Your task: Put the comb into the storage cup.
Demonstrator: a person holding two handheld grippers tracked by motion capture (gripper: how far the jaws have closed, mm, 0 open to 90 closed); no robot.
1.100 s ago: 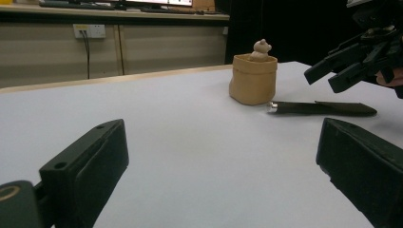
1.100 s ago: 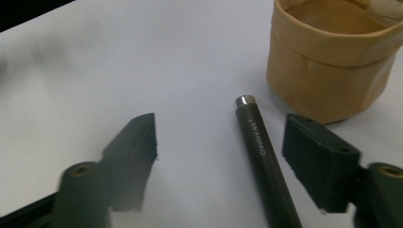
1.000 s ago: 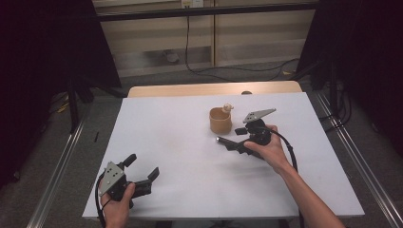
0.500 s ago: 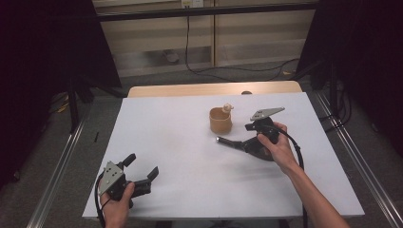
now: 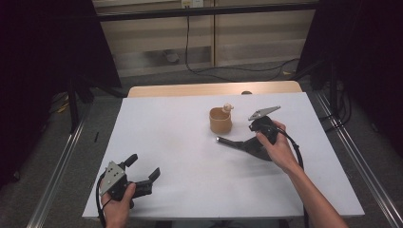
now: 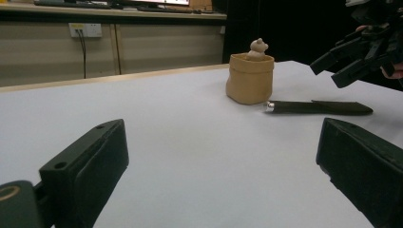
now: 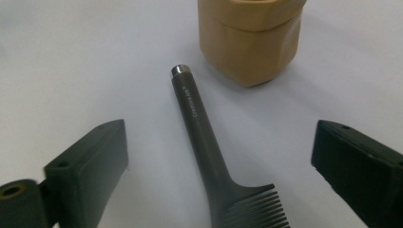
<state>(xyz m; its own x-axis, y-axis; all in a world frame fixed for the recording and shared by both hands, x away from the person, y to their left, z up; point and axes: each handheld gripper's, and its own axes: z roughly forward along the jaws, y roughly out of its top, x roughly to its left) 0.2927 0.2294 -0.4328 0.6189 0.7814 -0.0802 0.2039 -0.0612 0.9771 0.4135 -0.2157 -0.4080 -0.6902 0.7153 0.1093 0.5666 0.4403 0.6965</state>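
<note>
In the high view, the white worktop [image 5: 190,142] carried a tan pouch [image 5: 220,121] with a small pale figure [image 5: 227,108] poking up from its far rim. Just in front of the pouch lay a dark comb [image 5: 233,142], its metal-capped handle end pointing left and lying near the pouch's base, apart from it. The right tool [image 5: 254,142] sat over the toothed end of the comb, held in the person's right hand [image 5: 278,149]. Its jaws had just been opening, and the comb lay on the worktop between them, not pressed by either one. The left tool [image 5: 142,173] rested near the front left corner of the worktop in the left hand [image 5: 116,199], well apart from comb and pouch, its jaws spread wide with nothing between them.

In the left gripper view, the two black jaws stood far apart over bare worktop. Beyond them stood the pouch [image 6: 250,78] with the figure [image 6: 258,48] at its top, and the comb [image 6: 318,108] lay flat just to its right. The right tool [image 6: 349,61] hung above the comb's far end.

In the right gripper view, the jaws stood wide to either side of the comb [image 7: 209,147]. Its handle ran up the middle toward the pouch [image 7: 249,40], the teeth lay at the bottom edge, and neither jaw touched it.
</note>
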